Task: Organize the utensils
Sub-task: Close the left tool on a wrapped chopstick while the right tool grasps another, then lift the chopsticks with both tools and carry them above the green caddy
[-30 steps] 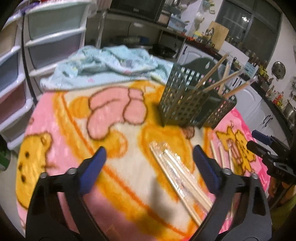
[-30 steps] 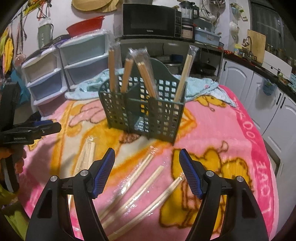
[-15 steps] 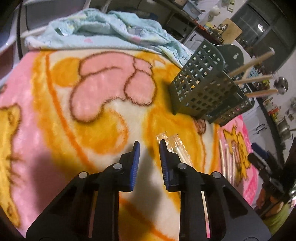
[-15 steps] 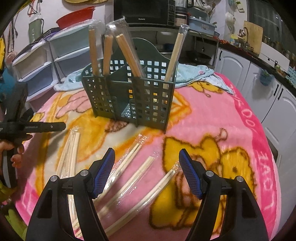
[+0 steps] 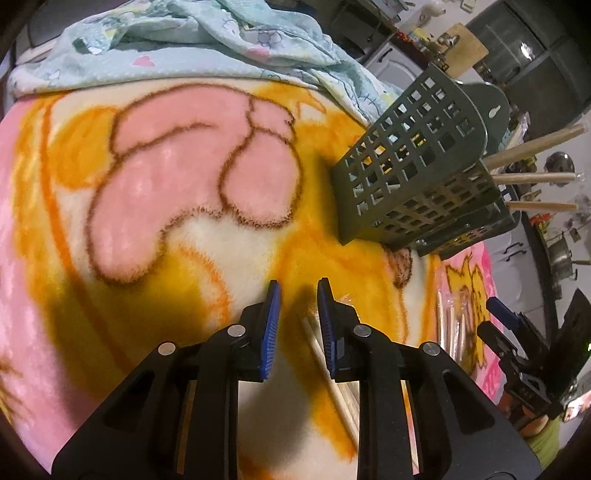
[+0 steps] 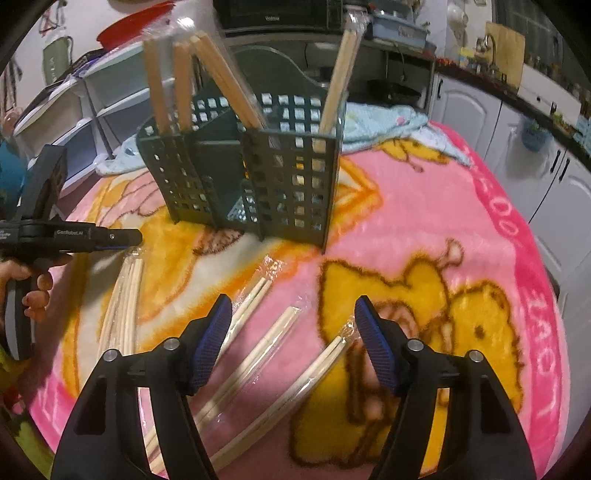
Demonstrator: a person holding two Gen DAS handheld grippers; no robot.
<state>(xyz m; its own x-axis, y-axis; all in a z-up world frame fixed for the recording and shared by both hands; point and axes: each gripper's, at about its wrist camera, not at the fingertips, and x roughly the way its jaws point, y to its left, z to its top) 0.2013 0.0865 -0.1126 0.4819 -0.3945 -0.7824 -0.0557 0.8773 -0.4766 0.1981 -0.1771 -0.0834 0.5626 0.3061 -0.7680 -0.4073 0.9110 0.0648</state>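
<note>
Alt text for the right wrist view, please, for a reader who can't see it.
The open right gripper hovers over three wrapped chopstick pairs lying on a pink cartoon blanket. Behind stands a green utensil caddy holding more chopsticks; the left gripper enters from the left.

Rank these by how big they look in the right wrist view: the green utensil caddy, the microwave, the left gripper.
1. green utensil caddy, clearly the largest.
2 and 3. microwave and left gripper: unsure. The microwave is far back and cut off by the frame's top edge; the gripper is nearer and cropped at the left edge.
</note>
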